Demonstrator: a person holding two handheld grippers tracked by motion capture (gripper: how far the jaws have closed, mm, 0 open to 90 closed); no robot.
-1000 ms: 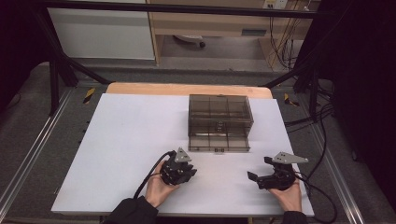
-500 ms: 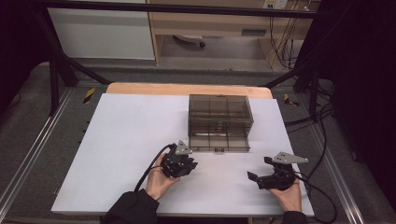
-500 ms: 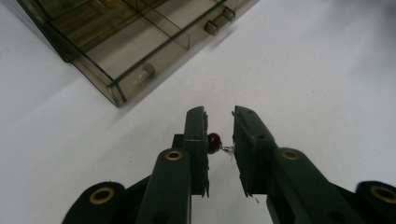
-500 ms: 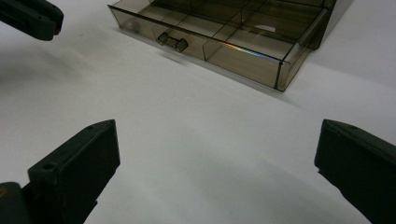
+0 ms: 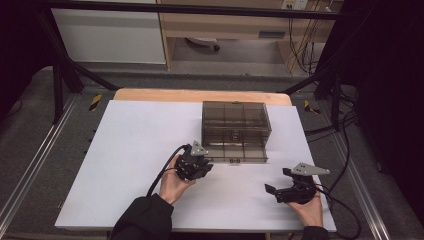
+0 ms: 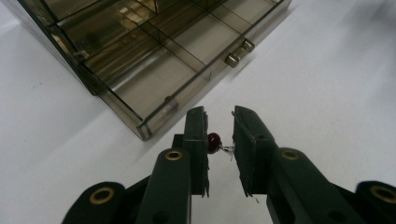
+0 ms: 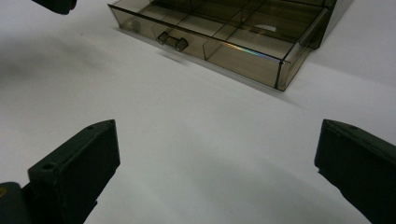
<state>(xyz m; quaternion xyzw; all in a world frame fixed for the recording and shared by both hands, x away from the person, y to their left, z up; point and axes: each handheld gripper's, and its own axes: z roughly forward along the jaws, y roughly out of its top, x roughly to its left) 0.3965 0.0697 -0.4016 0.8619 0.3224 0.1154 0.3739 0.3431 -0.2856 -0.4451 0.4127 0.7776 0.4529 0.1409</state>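
Observation:
A smoky clear plastic box (image 5: 235, 116) stands at the table's middle back, its compartmented drawer (image 5: 235, 151) pulled out toward me. The left gripper (image 5: 207, 168) hovers at the drawer's front left corner. In the left gripper view its jaws (image 6: 219, 116) are shut on a small dark red bead (image 6: 214, 142) with a thin silver pin, just short of the drawer (image 6: 154, 70) and its handle (image 6: 232, 59). The right gripper (image 5: 276, 181) rests near the table's front right with its jaws (image 7: 217, 135) wide open and nothing between them, facing the drawer (image 7: 219, 37).
A white sheet (image 5: 125, 150) covers the table, with a wooden strip (image 5: 200, 95) along its back edge. Black frame bars and cables (image 5: 345, 130) run along the right side. A person's dark sleeve (image 5: 142, 220) comes in at the bottom.
The left gripper has moved up and to the right, closer to the drawer's front. The right gripper has stayed where it was.

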